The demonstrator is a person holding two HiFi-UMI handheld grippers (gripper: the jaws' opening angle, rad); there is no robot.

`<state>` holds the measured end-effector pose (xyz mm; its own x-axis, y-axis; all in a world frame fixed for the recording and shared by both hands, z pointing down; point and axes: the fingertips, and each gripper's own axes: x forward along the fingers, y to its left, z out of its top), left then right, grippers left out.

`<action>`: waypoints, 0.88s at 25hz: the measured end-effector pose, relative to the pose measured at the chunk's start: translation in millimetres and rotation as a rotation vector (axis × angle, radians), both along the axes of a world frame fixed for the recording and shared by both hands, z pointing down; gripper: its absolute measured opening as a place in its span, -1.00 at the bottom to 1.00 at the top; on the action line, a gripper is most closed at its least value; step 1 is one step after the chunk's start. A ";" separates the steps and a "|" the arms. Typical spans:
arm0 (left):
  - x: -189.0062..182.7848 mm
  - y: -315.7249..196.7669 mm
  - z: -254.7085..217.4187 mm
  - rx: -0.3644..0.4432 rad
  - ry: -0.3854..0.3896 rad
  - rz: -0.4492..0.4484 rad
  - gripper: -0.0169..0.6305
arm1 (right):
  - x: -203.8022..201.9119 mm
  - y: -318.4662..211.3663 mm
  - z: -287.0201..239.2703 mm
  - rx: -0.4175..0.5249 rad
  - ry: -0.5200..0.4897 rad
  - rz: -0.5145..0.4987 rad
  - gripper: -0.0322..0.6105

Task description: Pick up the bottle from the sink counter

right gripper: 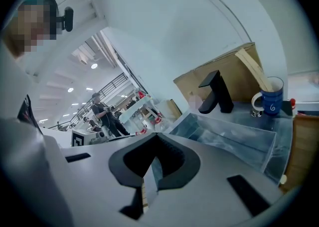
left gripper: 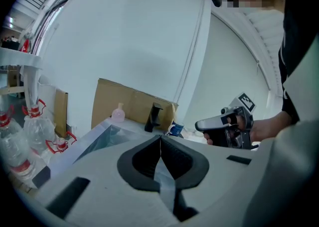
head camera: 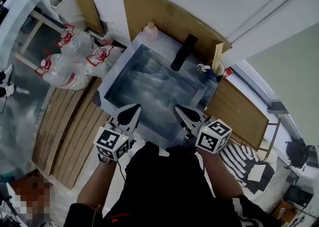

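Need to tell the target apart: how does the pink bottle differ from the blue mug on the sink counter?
The pink bottle is pale and narrow-necked; the blue mug is dark, wide-mouthed, with a handle. The bottle stands left of the faucet, the mug right of it. The mug holds a wooden stick, the bottle none. Both stand upright.

Bright, even light; fisheye warp w/ dark corners, soft shadows.
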<state>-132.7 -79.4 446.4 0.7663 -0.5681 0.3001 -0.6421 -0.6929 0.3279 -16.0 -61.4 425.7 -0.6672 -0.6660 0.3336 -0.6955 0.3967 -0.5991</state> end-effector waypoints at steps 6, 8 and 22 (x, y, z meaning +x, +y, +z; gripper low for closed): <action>18.2 -31.7 4.8 0.011 -0.034 -0.063 -0.89 | 13.6 -25.9 4.3 -0.007 -0.006 -0.064 -0.89; 25.9 -45.7 6.2 0.025 -0.046 -0.074 -0.89 | 17.7 -34.5 6.6 -0.012 -0.010 -0.090 -0.89; 69.2 -149.0 23.2 0.125 -0.068 -0.154 -0.88 | 41.7 -79.4 30.8 -0.020 -0.036 -0.173 -0.89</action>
<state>-63.5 -228.4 469.6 0.6475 -0.7134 0.2679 -0.7616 -0.6172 0.1974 25.6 -140.8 456.5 -0.7831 -0.5336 0.3195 -0.5959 0.4967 -0.6310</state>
